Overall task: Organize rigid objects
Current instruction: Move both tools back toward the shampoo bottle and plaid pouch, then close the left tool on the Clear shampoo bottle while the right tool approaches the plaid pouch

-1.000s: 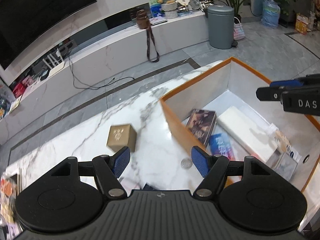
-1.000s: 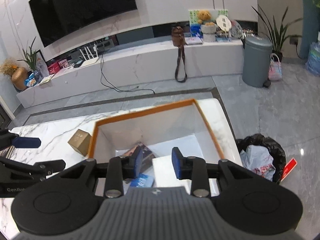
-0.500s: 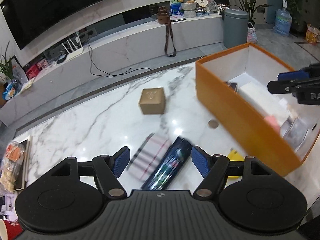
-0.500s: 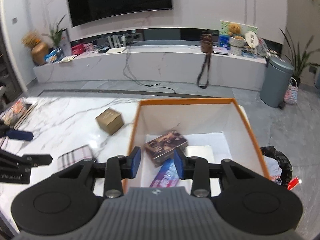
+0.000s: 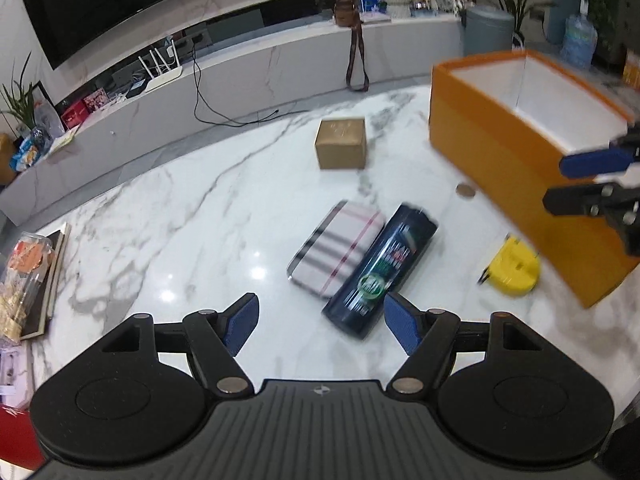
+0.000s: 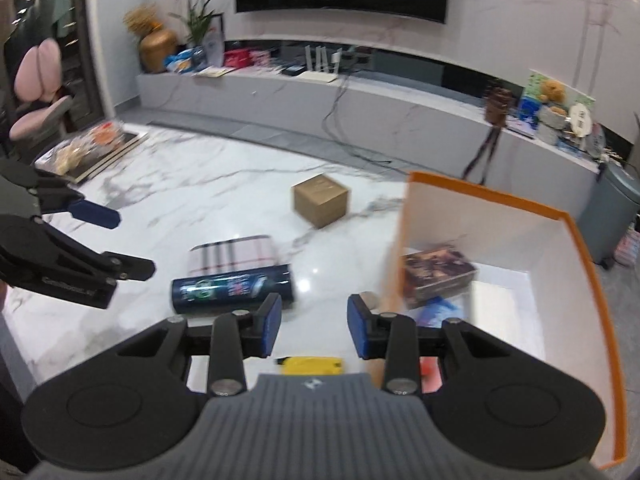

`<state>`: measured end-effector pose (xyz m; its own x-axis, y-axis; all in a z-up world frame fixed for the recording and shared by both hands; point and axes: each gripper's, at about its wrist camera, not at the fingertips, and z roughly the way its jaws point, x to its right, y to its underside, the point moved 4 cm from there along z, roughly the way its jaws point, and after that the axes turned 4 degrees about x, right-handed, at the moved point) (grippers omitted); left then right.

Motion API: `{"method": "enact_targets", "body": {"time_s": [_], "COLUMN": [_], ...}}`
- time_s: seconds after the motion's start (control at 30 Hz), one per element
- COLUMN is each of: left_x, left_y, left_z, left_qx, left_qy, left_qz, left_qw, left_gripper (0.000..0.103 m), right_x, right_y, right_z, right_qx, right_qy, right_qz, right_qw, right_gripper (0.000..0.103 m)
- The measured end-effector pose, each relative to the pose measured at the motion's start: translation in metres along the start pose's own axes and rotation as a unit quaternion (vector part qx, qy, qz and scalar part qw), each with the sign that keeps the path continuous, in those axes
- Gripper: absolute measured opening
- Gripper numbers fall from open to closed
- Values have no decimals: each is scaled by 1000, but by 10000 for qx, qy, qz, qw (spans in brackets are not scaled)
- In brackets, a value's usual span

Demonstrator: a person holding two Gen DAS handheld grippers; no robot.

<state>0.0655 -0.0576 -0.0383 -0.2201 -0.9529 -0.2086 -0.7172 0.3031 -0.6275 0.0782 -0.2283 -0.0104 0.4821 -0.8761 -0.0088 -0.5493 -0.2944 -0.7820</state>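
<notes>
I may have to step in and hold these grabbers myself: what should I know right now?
Left gripper: open, empty, above the dark can.
Right gripper: open, empty, beside the orange box.
Done: a picture box and a few other items lie in the orange box.
Left on the table: dark can, striped case touching it, gold box, yellow tape, coin.

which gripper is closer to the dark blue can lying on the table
Left. The left gripper hangs open just short of the dark blue can, lined up with its near end. The right gripper, also open, sits off toward the orange box.
</notes>
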Motion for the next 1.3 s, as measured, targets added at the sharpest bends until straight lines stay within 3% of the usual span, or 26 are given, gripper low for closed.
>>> {"method": "enact_targets", "body": {"time_s": [0.2, 0.37, 0.47, 0.57, 0.73, 0.83, 0.87, 0.9, 1.0, 1.3], "left_x": [21, 35, 41, 44, 46, 47, 47, 47, 45, -4], "left_y": [4, -10, -13, -12, -7, -4, -3, -1, 12, 58], "left_z": [22, 45, 63, 78, 96, 97, 95, 94, 90, 58], "left_qx": [181, 296, 154, 97, -92, 0, 19, -14, -238, -409], "left_qy": [379, 734, 951, 905, 1151, 1280, 1331, 1365, 1678, 1162], "left_qz": [494, 606, 629, 767, 832, 822, 796, 785, 514, -71], "left_qw": [9979, 9950, 9934, 9929, 9898, 9884, 9879, 9875, 9842, 9924], "left_gripper": [85, 85, 77, 77, 74, 71, 67, 52, 46, 46], "right_x": [-11, -6, -3, -1, 4, 5, 5, 4, 2, -16], "right_y": [-1, 1, 2, 1, 1, 2, 2, 2, 2, -1], "right_z": [14, 20, 22, 23, 25, 28, 29, 30, 34, 49], "right_qx": [-144, -232, -267, -270, -309, -356, -368, -380, -409, -481], "right_qy": [-28, -38, -57, -95, -135, -146, -146, -147, -142, -230], "right_qz": [-26, 40, 58, 81, 112, 107, 104, 101, 92, -2], "right_qw": [9999, 9997, 9996, 9996, 9994, 9992, 9992, 9991, 9990, 9986], "right_gripper": [36, 37, 37, 38, 41, 41, 41, 41, 41, 42]}}
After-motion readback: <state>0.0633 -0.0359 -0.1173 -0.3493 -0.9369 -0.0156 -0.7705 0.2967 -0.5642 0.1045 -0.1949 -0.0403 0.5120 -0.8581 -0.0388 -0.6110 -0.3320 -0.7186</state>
